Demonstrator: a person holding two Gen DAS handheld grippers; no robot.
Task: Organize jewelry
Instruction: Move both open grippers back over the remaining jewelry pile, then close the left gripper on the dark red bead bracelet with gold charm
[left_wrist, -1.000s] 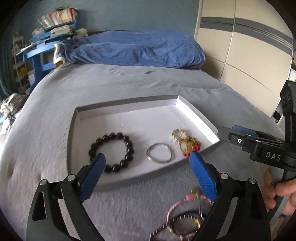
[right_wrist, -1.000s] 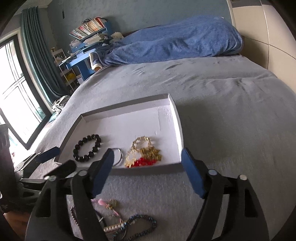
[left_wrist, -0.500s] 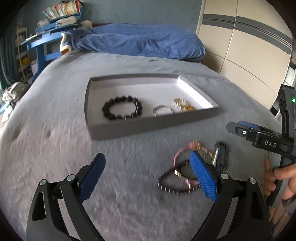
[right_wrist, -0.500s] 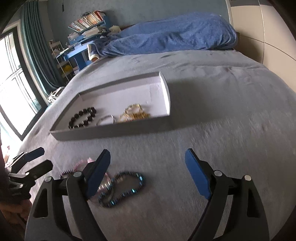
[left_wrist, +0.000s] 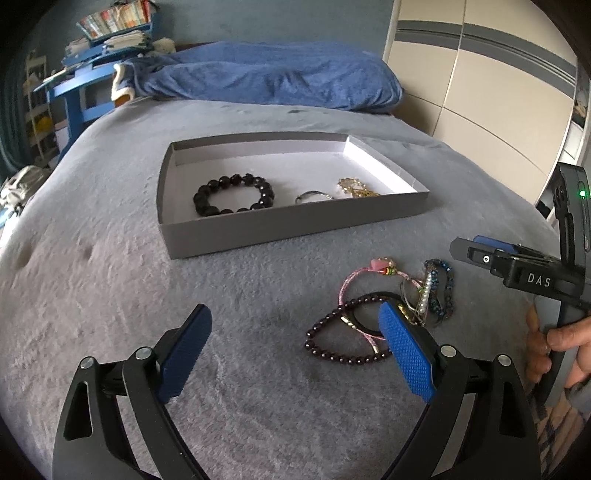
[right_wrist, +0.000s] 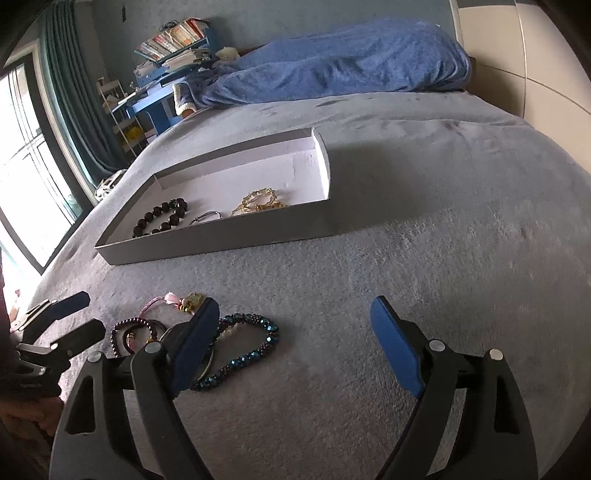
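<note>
- Left gripper (left_wrist: 291, 347) hovers empty, fingers spread wide.
- Gray tray (left_wrist: 295, 225) mid-bed holds a black bead bracelet (left_wrist: 233, 195).
- Tangled bracelets (left_wrist: 391, 306) lie near its front edge; next, likely pick one.
- Right gripper (right_wrist: 291, 349) fingers agape, empty.

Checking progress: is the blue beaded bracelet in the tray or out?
Out. The blue beaded bracelet lies on the bedspread, short of the tray.

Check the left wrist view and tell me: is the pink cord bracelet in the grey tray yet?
No: the pink cord bracelet lies on the bedcover in front of the grey tray, tangled with other bracelets.
</note>
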